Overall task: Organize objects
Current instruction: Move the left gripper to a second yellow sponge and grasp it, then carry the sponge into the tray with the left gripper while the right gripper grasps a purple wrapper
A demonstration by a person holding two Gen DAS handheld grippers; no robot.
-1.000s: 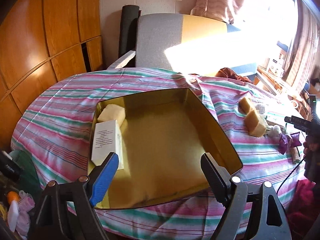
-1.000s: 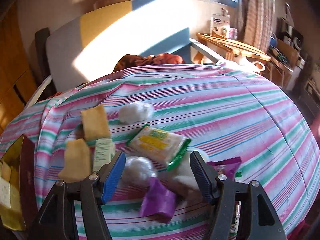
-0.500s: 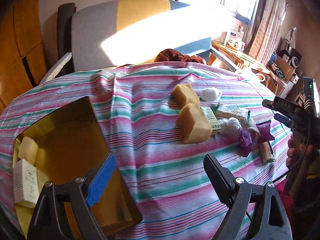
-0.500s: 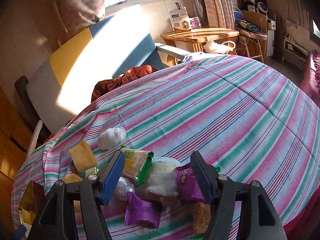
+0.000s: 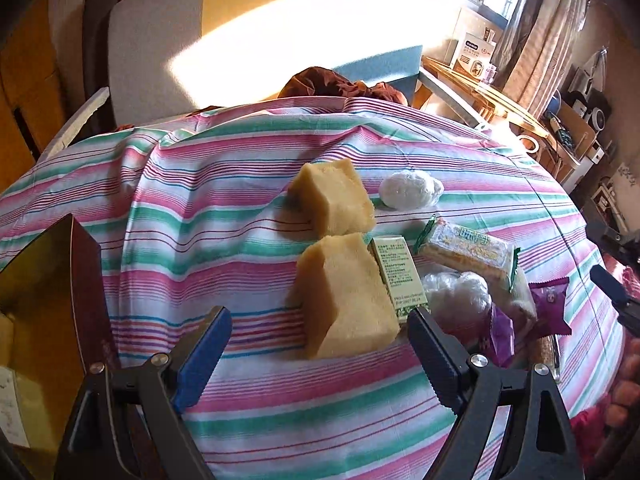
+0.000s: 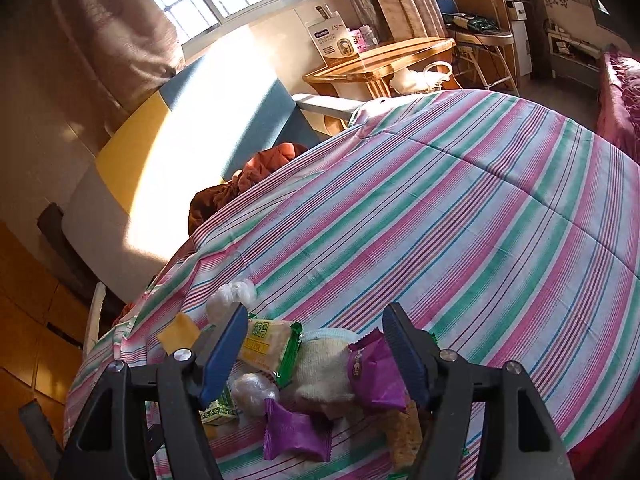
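Both grippers empty over a crowded heap of snacks

The left gripper (image 5: 320, 344) gapes wide, just short of the near yellow cake (image 5: 344, 292); a green carton (image 5: 398, 276) touching it could be dragged along. The right gripper (image 6: 314, 354), jaws opening, straddles a cream bun (image 6: 324, 368) and purple packet (image 6: 374, 374), risking two at once. The box (image 5: 44, 300) lies left.

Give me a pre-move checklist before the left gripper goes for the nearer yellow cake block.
1. Left gripper empty and open: ok.
2. Nearer yellow cake block ahead between its fingers, not yet touched: ok.
3. Clear sides on the block: not ok, the small green-printed box lies against its right side.
4. Right gripper out of the way: cannot tell; its jaws are opening over the purple packet and pale bun, pads not pressing.
5. Gold box open for drop-off: ok.
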